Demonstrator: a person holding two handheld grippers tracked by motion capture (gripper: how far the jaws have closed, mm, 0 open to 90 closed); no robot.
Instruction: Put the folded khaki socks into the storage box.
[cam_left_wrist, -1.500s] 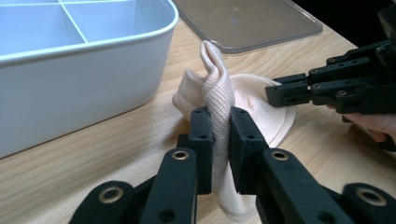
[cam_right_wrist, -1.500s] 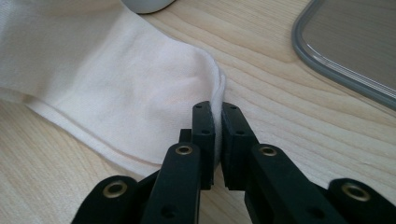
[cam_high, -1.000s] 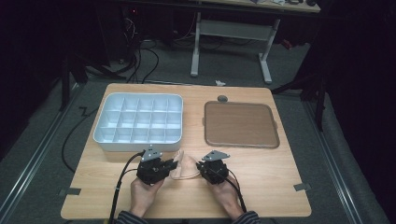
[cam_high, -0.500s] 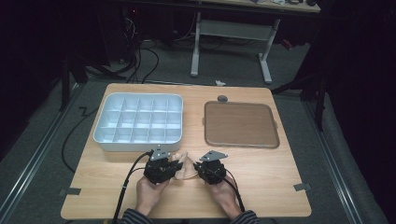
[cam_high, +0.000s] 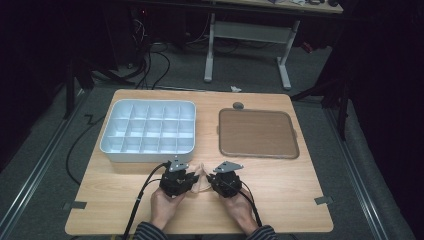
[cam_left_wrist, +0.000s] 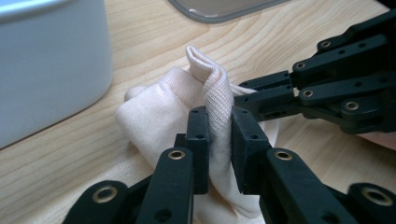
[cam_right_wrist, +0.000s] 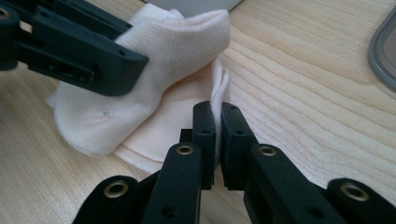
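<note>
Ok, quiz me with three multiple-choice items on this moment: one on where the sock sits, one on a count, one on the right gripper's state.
1. Where does the sock lie?
A. On the bare table between the two grippers
B. Inside the white compartment box
C. On the brown tray

2. How many compartments does the white compartment box have across its near row?
A. Two
B. Four
C. Seven

3. What is the right gripper doing?
A. Standing wide open over the tray
B. Shut on a thin fold of the sock
C. Holding the box's rim

Answers:
1 A, the high view shows it on the wood in front of the box, left of the brown tray.
2 B, four cells show across.
3 B, the right gripper view shows fabric pinched between the pads.
</note>
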